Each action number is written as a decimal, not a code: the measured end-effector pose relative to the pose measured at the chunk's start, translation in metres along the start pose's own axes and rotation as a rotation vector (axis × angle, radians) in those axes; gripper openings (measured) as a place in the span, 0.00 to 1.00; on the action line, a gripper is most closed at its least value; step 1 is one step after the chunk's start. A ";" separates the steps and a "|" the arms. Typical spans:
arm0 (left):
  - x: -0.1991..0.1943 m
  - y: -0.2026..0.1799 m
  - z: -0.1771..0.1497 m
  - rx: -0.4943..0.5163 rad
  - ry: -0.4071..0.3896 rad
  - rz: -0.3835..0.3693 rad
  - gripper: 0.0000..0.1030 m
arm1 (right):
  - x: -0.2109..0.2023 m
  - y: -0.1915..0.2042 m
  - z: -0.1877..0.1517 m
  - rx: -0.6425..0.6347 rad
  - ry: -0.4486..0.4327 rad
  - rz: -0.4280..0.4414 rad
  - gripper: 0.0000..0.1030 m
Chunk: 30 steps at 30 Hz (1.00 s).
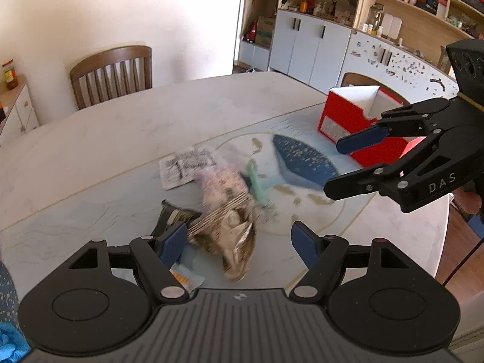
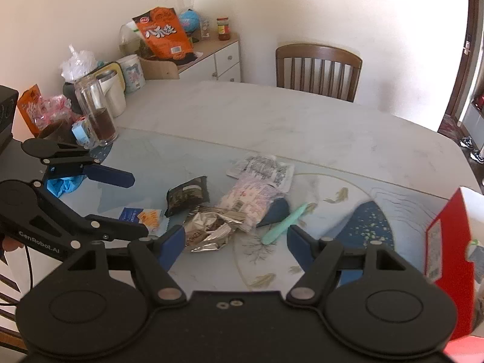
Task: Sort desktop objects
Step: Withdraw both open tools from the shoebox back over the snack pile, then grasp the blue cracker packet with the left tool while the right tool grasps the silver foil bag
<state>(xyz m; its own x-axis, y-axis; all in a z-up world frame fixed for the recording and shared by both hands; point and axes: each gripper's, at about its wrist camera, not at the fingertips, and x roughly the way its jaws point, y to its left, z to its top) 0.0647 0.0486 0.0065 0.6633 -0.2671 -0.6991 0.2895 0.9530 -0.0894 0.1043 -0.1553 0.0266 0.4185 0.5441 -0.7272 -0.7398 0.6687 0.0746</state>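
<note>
While hovering over the counter [image 2: 302,127], both sets of fingers spread wide, holding nothing: left gripper [image 1: 239,242], right gripper [image 2: 236,243]. Just beyond both, the crumpled foil wrapper [image 2: 208,233] as landmark. Touching its far side, a pale pink packet [image 2: 251,199]; behind that, a printed white sachet [image 2: 266,168]. Left of the wrapper, a dark pouch [image 2: 187,195] and a blue-orange packet [image 2: 142,216]. Right of it, a mint green stick [image 2: 284,222]. Well apart to the right, a red box [image 2: 447,242], open-topped.
</note>
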 end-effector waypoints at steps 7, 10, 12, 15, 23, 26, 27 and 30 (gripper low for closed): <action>0.010 0.024 -0.021 -0.033 0.024 0.009 0.86 | 0.025 0.017 0.000 -0.028 0.030 0.014 0.73; 0.017 0.033 -0.029 -0.035 0.048 0.015 0.97 | 0.035 0.023 0.001 -0.037 0.039 0.023 0.73; 0.022 0.040 -0.035 -0.033 0.052 0.017 0.98 | 0.043 0.027 0.001 -0.039 0.048 0.026 0.73; 0.029 0.050 -0.042 -0.037 0.061 0.021 0.98 | 0.054 0.034 0.002 -0.044 0.061 0.031 0.73; 0.042 0.074 -0.057 -0.053 0.078 0.017 0.98 | 0.081 0.046 0.003 -0.056 0.096 0.020 0.71; 0.046 0.076 -0.060 -0.038 0.078 0.016 0.98 | 0.090 0.049 0.004 -0.061 0.105 0.011 0.70; 0.047 0.076 -0.062 -0.029 0.078 0.017 0.98 | 0.092 0.050 0.005 -0.062 0.107 0.009 0.70; 0.049 0.076 -0.063 -0.010 0.069 0.022 0.98 | 0.101 0.054 0.006 -0.072 0.121 -0.007 0.67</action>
<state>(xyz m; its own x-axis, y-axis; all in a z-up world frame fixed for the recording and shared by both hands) 0.0759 0.1172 -0.0797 0.6198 -0.2359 -0.7485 0.2684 0.9600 -0.0803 0.1104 -0.0610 -0.0388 0.3602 0.4713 -0.8051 -0.7749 0.6316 0.0230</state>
